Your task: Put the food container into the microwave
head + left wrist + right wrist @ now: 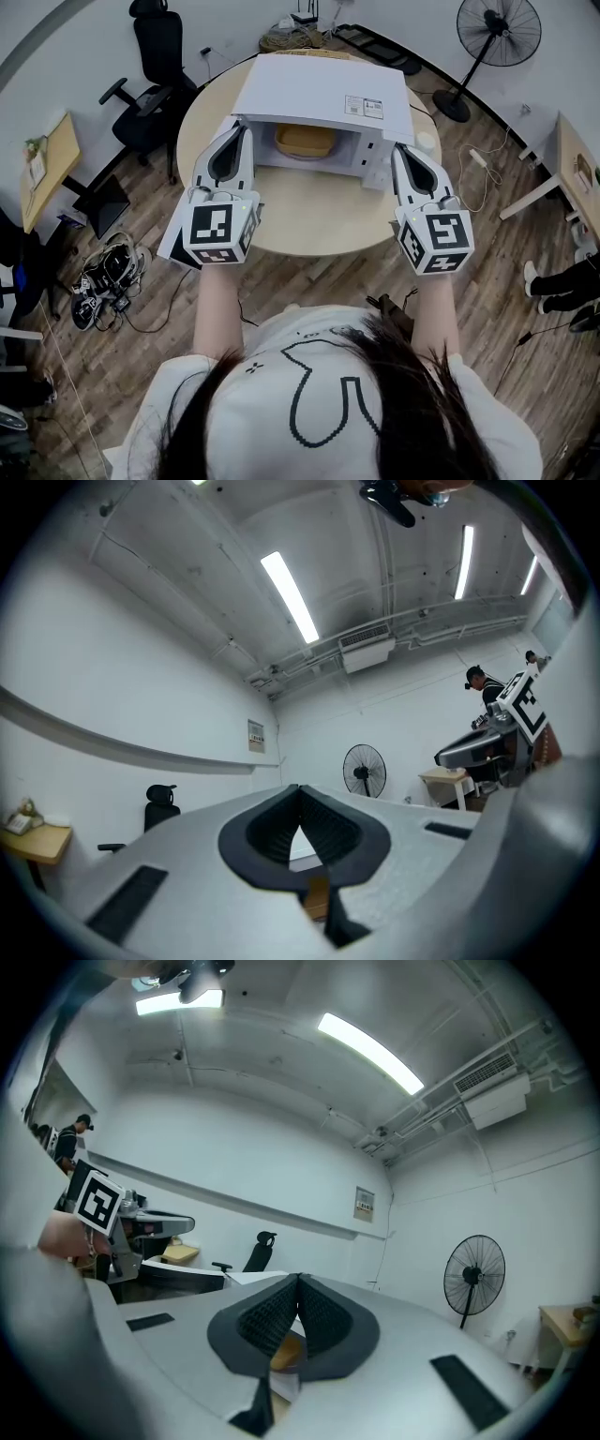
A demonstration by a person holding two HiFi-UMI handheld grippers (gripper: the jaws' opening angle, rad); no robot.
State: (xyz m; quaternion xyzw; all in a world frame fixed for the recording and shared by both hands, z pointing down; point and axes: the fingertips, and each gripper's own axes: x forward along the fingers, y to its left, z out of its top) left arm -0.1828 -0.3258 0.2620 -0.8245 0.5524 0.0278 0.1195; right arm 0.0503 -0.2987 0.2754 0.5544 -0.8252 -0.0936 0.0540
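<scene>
Wood flooring surrounds the round surface (309, 220) where a white microwave (319, 94) stands open, with the tan food container (305, 141) inside it. The left tool (238, 129) and right tool (401, 150) hover either side of the opening, each with jaws closed together on nothing.

Matt smooth microwave (309, 94); table (309, 220) lt wood; floor (497, 234) wood planks.

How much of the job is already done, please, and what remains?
Done: the food container sits inside the microwave. In hand: nothing; the left gripper and right gripper are both shut and empty in front of it. Left: probably closing the door, which stands open.
</scene>
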